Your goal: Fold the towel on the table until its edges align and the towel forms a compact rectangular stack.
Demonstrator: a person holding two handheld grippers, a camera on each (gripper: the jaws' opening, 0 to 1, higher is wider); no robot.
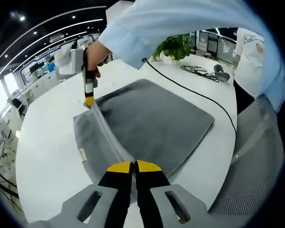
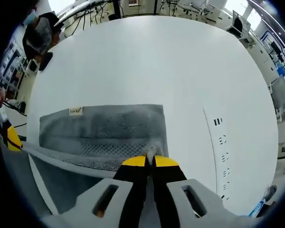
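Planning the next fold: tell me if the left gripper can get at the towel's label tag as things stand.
Probably not yet. The left gripper is shut on the towel edge, as is the right gripper. The label tag lies uncovered on the table side, so the way is free once it lets go.

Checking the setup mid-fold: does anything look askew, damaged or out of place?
Nothing stands out. The grey towel lies flat on the white table, one edge lifted evenly between the left tool and right tool. A black cable crosses the table clear of it.

Print on the towel's small label (image 2: 76,111) is too small to read
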